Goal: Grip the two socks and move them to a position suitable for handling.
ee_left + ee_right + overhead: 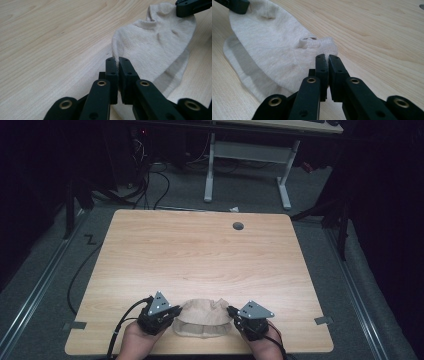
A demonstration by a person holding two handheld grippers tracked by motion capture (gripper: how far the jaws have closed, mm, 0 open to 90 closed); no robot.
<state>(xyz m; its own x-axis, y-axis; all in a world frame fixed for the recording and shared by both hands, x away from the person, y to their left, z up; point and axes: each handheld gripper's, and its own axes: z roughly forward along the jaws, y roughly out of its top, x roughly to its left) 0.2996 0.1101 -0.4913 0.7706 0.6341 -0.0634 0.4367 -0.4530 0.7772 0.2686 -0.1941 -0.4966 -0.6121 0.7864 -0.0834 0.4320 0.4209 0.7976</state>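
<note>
Beige sock point(202, 317) sits at the near edge of the worktop point(200, 255), stretched between both grippers, middle sagging onto the wood. Left hand-held gripper point(176, 310): jaws pinched tight on the sock's left end, fabric edge clamped between the pads in the left gripper view. Right hand-held gripper point(231, 310): jaws likewise closed on the sock's right end, near the small loop at the cuff. Cable hole point(238, 226) at the far side, well apart.
</note>
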